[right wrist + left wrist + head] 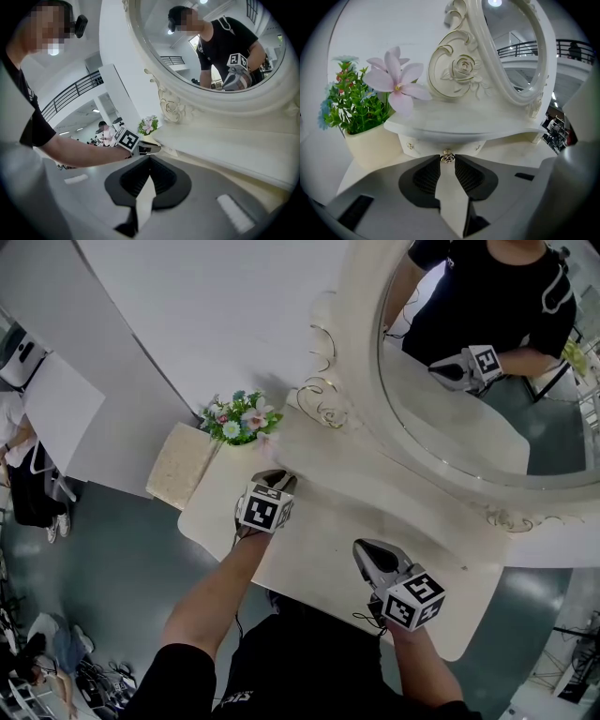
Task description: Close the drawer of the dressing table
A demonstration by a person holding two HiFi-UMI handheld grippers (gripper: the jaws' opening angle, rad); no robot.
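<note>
Left gripper (pixel 446 160) is clamping the drawer knob (pixel 447 157) | drawer (pixel 423 146) is sitting just behind the tips under the shelf (pixel 478 124), inside not showing | flower pot (pixel 370 143) is holding flowers, up-left | tabletop (pixel 520 150) is running open rightward | right gripper (pixel 149 162) is hanging closed, empty.

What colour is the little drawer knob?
Silvery metal; the knob shows best in the left gripper view.
</note>
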